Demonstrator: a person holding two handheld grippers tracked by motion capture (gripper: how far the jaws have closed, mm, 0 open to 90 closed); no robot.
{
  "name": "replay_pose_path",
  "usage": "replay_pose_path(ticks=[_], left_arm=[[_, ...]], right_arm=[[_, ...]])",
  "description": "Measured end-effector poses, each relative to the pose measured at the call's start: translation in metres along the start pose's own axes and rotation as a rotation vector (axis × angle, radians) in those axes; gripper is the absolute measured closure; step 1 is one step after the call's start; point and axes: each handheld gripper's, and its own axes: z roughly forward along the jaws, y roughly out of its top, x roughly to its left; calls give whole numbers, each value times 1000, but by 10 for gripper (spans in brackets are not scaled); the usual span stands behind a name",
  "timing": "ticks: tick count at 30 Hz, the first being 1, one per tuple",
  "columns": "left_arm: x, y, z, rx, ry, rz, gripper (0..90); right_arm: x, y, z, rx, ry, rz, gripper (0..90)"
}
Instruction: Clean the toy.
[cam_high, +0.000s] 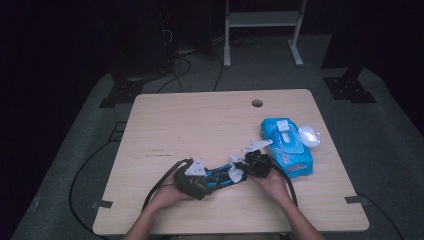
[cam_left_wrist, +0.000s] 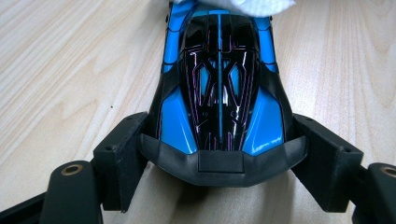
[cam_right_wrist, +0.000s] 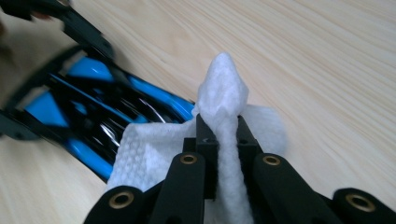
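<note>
From above we see a wipes pack (cam_high: 287, 146) on the bench (cam_high: 200, 125). Our left claw (cam_left_wrist: 219, 154) clamps the blue toy car (cam_left_wrist: 219, 93). Our right claw (cam_right_wrist: 223, 135) pinches a white wipe (cam_right_wrist: 224, 93).

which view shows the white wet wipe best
The right gripper view: the white textured wet wipe is close, pinched in the tool and draped on the blue-black toy car. The left gripper view shows one corner; the high view, a speck.

Dim lab or studio, lone wooden table (cam_high: 200, 125) on grey carpet, trailing floor cables (cam_high: 185, 70), metal stand bases (cam_high: 350, 87)

Both hand-held grippers (cam_high: 227, 176) clamped.
</note>
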Motion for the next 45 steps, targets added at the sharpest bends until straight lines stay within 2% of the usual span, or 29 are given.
replay_pose_path(ticks=[2, 3, 6, 7, 8, 9, 12, 13, 14, 15, 17, 18, 19, 21, 22, 23, 24, 25, 26, 27, 28, 29, 32, 35, 37, 38, 39, 42, 45], left_arm=[[0, 1, 0, 5, 2, 4, 244], [0, 1, 0, 5, 2, 4, 245], [0, 0, -1, 8, 4, 1, 244], [-1, 0, 0, 3, 7, -3, 244], [-1, 0, 0, 3, 7, -3, 244], [-1, 0, 0, 2, 6, 0, 244], [0, 0, 0, 1, 3, 1, 244], [0, 0, 0, 4, 2, 6, 244], [0, 1, 0, 5, 1, 8, 244], [0, 0, 1, 2, 1, 5, 244], [0, 0, 1, -2, 2, 3, 244], [-1, 0, 1, 1, 5, 6, 244], [-1, 0, 0, 2, 7, 7, 244], [-2, 0, 0, 6, 11, 8, 244], [-2, 0, 0, 7, 13, 8, 244], [-2, 1, 0, 6, 11, 8, 244], [-1, 1, 1, 3, 10, 8, 244], [-1, 0, 1, -1, 7, 8, 244], [-1, 0, 1, -1, 7, 12, 244], [-1, 0, 1, 0, 5, 14, 244], [-1, 0, 1, 0, 5, 14, 245], [-1, 1, 1, 2, 6, 10, 244], [-1, 0, 1, 5, 6, 4, 243], [-1, 0, 2, 4, 8, 5, 243], [-1, 0, 1, 3, 7, 13, 243], [-1, 0, 1, 3, 7, 13, 244], [0, 0, 1, 8, 2, 15, 243], [0, 0, 2, 8, 1, 12, 243], [-1, -1, 2, 4, 8, 8, 242]], right_arm=[[0, -1, -3, -8, 5, 22, 852], [3, 0, 0, -25, 31, 21, 852], [8, 3, 6, -46, 35, 7, 851], [-1, 0, 5, -45, 74, 58, 853], [-1, 0, 5, -45, 74, 58, 853], [-11, -6, -2, -14, 12, 56, 852], [-19, -10, -7, 4, 20, 108, 853], [-11, -5, -8, -26, 68, 100, 853], [-11, -5, -8, -26, 68, 100, 853], [7, 10, -2, -45, 125, 52, 853], [15, 17, 2, -47, 149, 30, 853], [38, 34, 15, -46, 212, -21, 855], [46, 39, 20, -33, 221, -33, 855], [51, 42, 26, -10, 217, -64, 854], [51, 41, 34, 37, 182, -94, 853], [43, 37, 33, 16, 198, -57, 853], [43, 37, 33, 16, 198, -57, 853], [35, 33, 28, 0, 175, -22, 854], [32, 32, 23, 8, 129, -28, 855], [34, 34, 23, 12, 125, -31, 855], [34, 34, 23, 12, 125, -31, 855], [49, 40, 31, 9, 185, -51, 855], [58, 43, 43, 31, 191, -93, 855], [43, 40, 38, 29, 227, -44, 855], [17, 28, 17, 30, 79, -19, 855], [17, 28, 17, 30, 79, -19, 855], [3, 18, 10, 26, 81, 42, 856], [15, 21, 16, -7, 92, 15, 856], [30, 33, 29, 7, 119, -39, 856]])
